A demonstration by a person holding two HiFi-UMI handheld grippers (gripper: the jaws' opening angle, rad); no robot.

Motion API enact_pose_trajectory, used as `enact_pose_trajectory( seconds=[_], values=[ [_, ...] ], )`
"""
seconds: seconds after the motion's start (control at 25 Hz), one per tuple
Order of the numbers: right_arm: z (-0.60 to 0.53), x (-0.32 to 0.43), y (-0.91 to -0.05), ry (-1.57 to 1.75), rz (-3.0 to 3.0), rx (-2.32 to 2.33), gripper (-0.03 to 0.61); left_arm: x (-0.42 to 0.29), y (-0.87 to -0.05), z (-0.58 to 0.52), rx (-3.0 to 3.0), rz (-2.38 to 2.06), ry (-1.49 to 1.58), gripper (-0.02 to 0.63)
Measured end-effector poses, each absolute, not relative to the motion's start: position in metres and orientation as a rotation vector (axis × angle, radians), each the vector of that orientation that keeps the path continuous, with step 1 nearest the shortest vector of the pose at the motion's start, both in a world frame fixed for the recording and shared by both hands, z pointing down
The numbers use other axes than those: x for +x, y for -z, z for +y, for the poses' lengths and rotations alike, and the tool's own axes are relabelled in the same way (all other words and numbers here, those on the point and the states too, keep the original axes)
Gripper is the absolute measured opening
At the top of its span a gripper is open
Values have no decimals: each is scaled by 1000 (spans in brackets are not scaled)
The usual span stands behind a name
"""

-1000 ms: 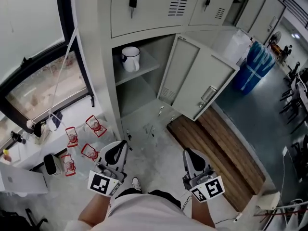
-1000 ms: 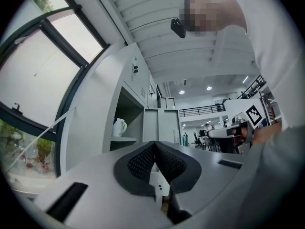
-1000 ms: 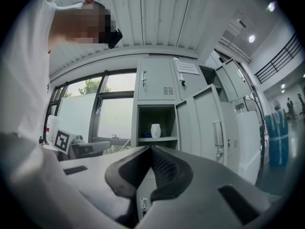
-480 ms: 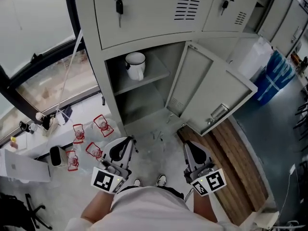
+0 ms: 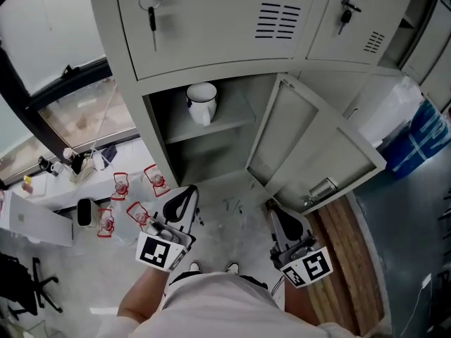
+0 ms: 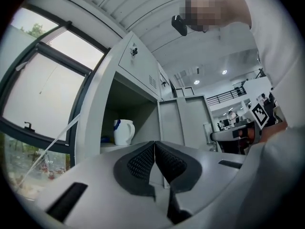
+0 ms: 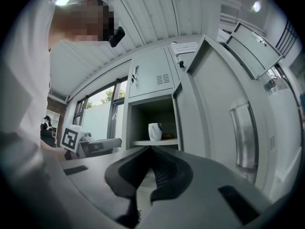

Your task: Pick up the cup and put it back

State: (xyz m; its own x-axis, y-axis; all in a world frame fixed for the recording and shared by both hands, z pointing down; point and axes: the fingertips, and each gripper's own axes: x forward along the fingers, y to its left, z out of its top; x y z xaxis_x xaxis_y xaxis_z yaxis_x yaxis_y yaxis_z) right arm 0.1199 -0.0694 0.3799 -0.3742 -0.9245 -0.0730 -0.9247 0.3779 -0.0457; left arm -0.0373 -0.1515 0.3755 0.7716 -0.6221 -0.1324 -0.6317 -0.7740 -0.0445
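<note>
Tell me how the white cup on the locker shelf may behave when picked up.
The cup looks rigid and glossy, probably enamel or ceramic, so perhaps slippery. Standing upright on the shelf, it might tip if pushed high.

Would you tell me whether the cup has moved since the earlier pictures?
No. The cup stands at the same left spot on the locker shelf; only the view shifted.

No readable text, label, brand, number or sign in any view.
</note>
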Motion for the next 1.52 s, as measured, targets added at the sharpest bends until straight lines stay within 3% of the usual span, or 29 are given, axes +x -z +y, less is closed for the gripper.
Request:
enact_pose_trajectory(
  seconds=[0.48,0.6,1.52],
  values=[
    [-78,118,-390,33,2599,-1594,17,0,-356,-203,-2815,1096,-183,28],
    [-76,123,-392,43,2597,-1593,17,5,-351,-213,-2821,1105,-202,78],
    [-81,133,-396,62,2617,-1512,17,27,-333,-290,-2855,1327,-225,184]
  ],
)
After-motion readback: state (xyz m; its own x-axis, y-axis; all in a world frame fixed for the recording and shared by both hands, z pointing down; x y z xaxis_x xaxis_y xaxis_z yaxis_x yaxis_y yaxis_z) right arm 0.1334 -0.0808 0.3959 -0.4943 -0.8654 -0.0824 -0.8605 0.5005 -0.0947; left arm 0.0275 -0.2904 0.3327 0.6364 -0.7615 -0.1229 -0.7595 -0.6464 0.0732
